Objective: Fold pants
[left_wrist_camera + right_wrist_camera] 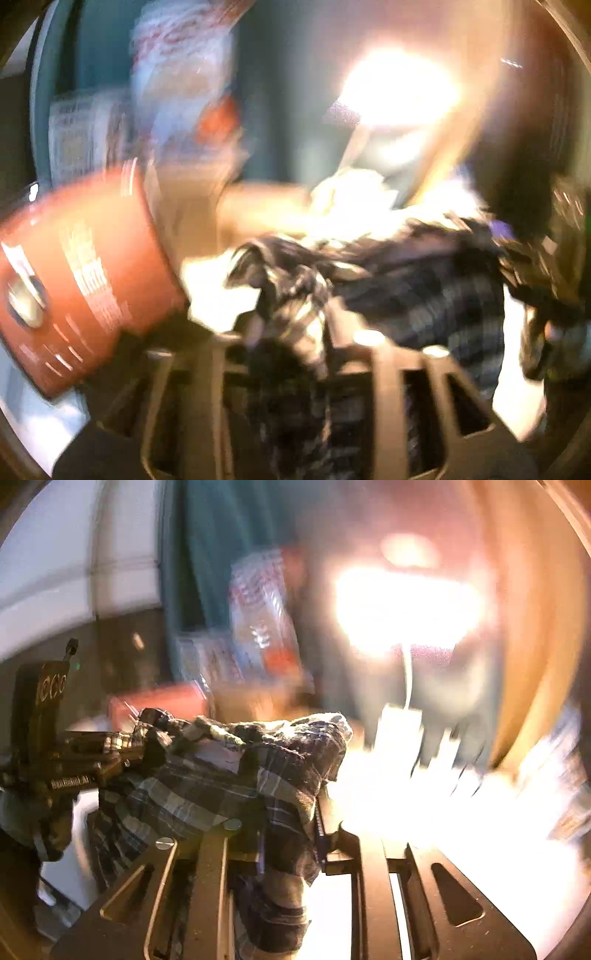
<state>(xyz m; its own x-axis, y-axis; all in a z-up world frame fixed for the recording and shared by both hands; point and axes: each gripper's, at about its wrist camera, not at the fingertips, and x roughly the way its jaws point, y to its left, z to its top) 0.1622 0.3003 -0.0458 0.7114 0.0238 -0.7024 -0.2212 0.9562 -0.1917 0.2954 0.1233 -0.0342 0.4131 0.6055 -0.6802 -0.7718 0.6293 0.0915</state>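
I hold the plaid pants [236, 775] between both sets of fingers so the fold stays stretched above the bright counter [424, 812]. My right fingers [291, 849] have cloth bunched between them; whether my left fingers [295, 354] grip, I cannot tell.

Soft plaid cloth pants [207, 775]; glossy orange container [85, 273].

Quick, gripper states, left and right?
Left gripper: plaid pants between jaws; grip cannot be told.
Right gripper: plaid pants between jaws; grip cannot be told.
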